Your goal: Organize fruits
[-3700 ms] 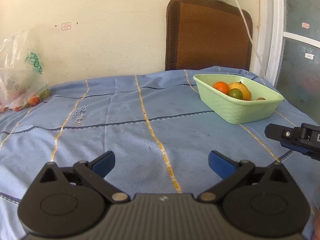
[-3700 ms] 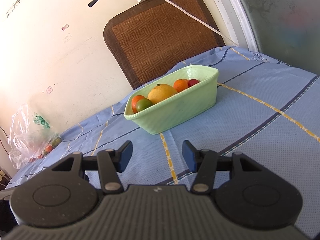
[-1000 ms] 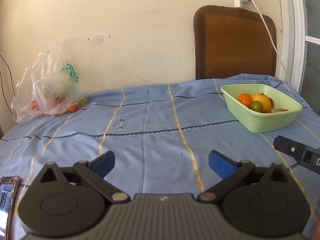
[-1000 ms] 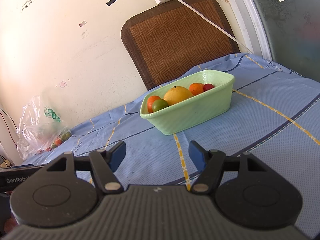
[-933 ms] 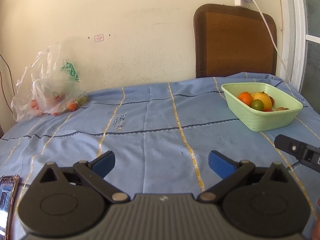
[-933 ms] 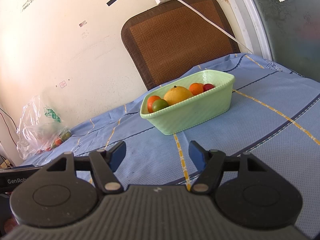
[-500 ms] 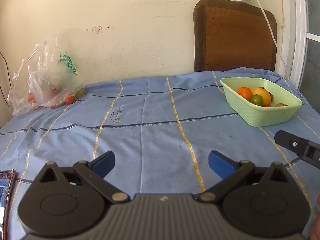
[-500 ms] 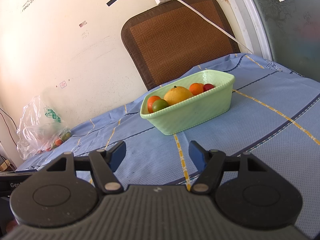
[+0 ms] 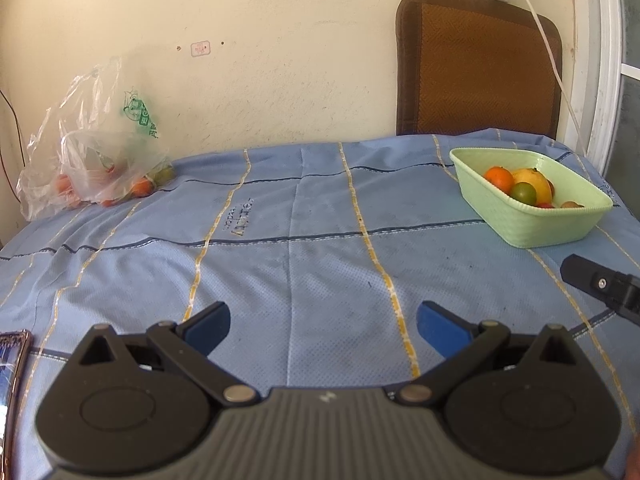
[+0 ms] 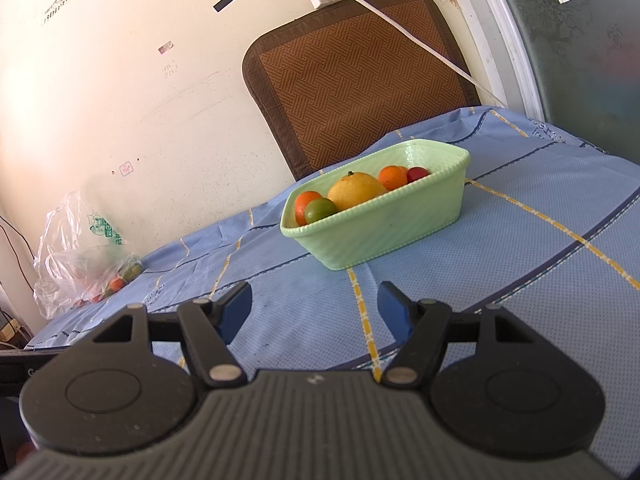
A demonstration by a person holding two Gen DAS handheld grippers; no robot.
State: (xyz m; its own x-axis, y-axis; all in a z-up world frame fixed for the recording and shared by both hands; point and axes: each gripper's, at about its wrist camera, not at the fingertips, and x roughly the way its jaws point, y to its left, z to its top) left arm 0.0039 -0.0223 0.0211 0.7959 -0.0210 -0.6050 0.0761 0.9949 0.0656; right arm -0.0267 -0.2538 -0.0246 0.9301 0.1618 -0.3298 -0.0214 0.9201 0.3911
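A pale green basket stands on the blue cloth at the right and holds oranges, a large yellow fruit, a green fruit and a red one. A clear plastic bag with several more fruits lies at the far left against the wall. My left gripper is open and empty above the cloth. My right gripper is open and empty, in front of the basket; one of its fingers shows in the left wrist view.
The blue cloth with yellow stripes covers the table. A brown woven cushion leans on the wall behind the basket, with a white cable across it. A phone lies at the near left edge. A glass door is at the right.
The left gripper has drifted slightly, so the bag and basket shift a little in its view. The right gripper has hardly moved. Both stay open and empty.
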